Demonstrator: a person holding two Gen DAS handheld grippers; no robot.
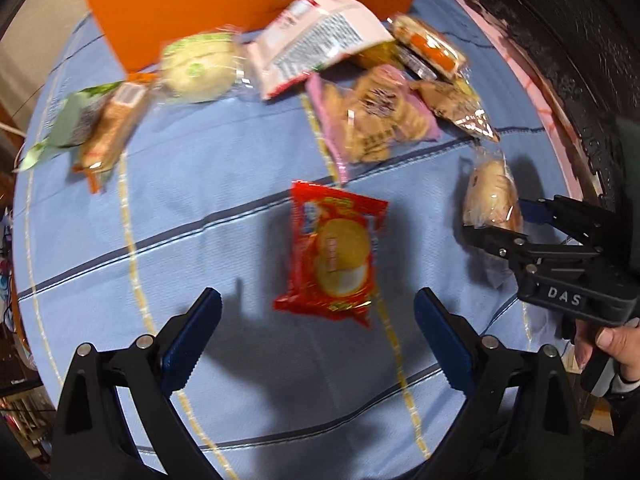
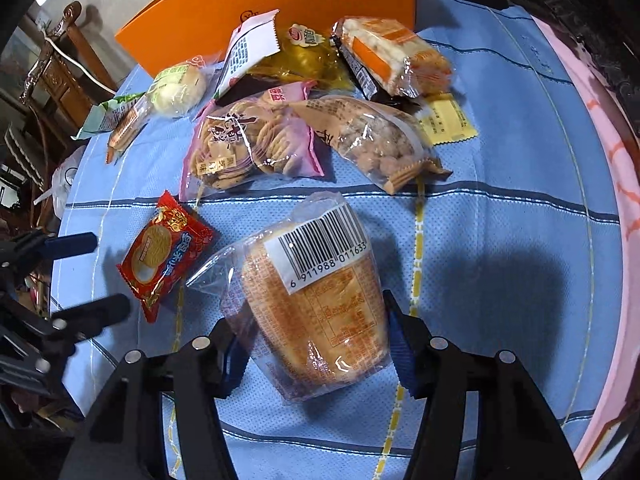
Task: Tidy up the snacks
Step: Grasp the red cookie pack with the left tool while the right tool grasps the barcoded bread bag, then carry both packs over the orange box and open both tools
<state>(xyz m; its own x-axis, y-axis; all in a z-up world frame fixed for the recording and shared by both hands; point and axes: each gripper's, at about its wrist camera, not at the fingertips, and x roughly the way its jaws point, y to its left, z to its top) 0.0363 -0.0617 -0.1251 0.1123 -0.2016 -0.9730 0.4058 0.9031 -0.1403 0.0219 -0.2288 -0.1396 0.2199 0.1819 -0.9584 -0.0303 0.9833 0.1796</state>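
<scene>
My right claw (image 2: 316, 344) is closed on the clear-wrapped bread bun (image 2: 320, 304); my left claw (image 1: 318, 340) gapes empty, pads off the red biscuit packet (image 1: 334, 250) mid-tablecloth (image 1: 200, 240). The slick wrapper could slide from my pads if I lift quickly. The orange box (image 2: 280, 12) stands at the far edge; its inside is hidden.

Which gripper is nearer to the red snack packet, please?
Left. The left gripper hovers open just short of the red snack packet, while the right gripper is off to its side, closed around the clear-wrapped bread.
</scene>
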